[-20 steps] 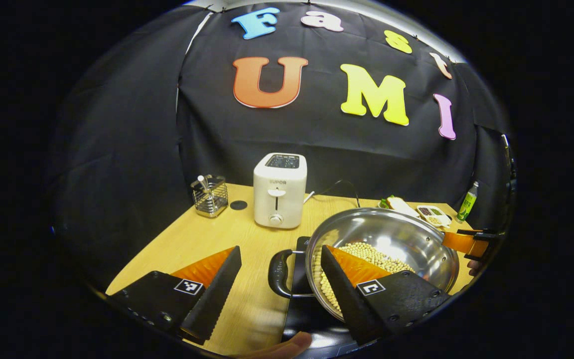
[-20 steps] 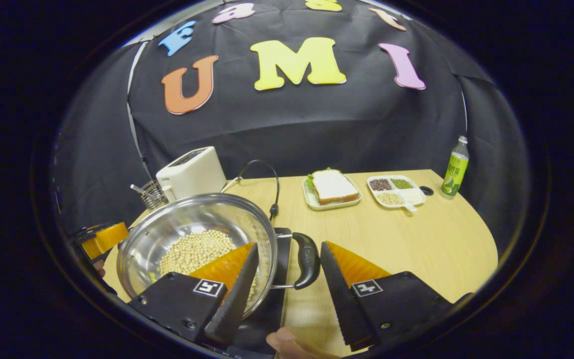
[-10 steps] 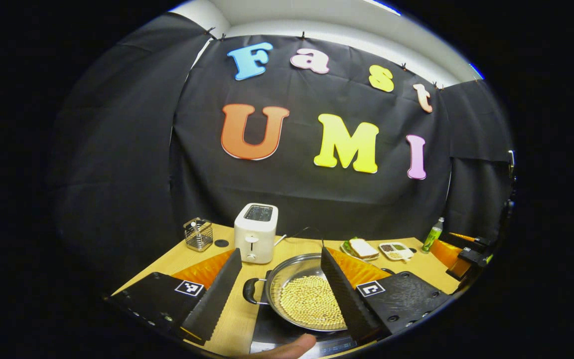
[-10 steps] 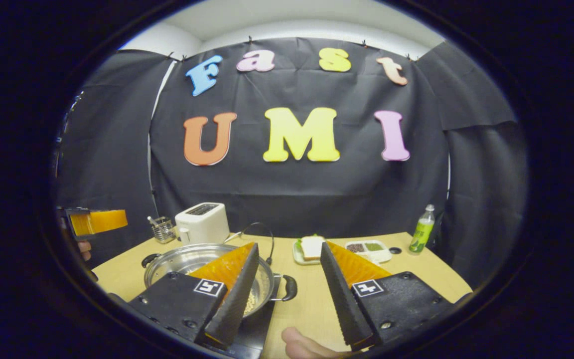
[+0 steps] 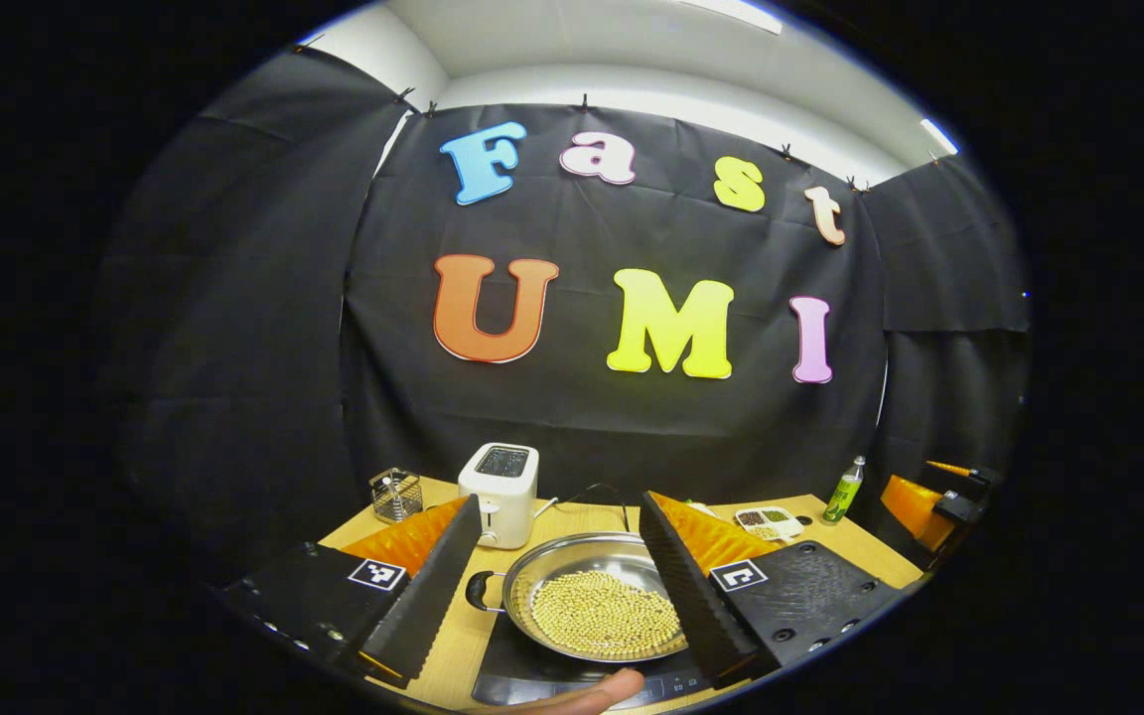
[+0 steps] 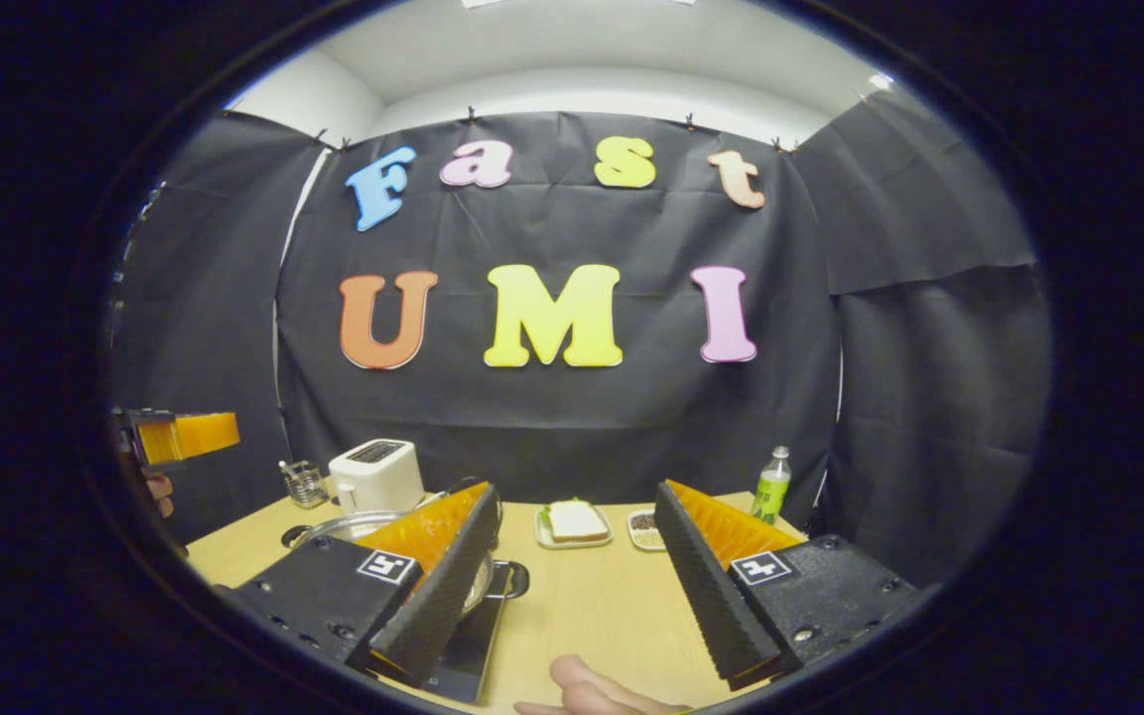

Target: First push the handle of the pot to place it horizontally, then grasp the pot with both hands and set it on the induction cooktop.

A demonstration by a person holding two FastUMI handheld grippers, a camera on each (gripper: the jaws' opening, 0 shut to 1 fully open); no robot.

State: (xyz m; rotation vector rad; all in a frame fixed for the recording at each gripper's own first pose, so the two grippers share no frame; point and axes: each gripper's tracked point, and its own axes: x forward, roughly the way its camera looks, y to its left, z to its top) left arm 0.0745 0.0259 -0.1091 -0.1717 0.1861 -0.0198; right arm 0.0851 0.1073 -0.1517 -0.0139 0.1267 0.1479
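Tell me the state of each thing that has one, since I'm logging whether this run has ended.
Pot: on the induction cooktop, uncovered, holding soybeans, nothing gripping it.
Induction cooktop: flat on the table, carrying the pot.
Left gripper: open, empty, raised above the pot.
Right gripper: open, empty, off the pot.
Toaster: upright, slots empty.
Bottle: upright, capped.

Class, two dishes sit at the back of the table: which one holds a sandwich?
The plain plate, nearer the toaster, holds the sandwich. The other dish, the divided tray, holds small heaps of grains and stands nearer the green bottle.
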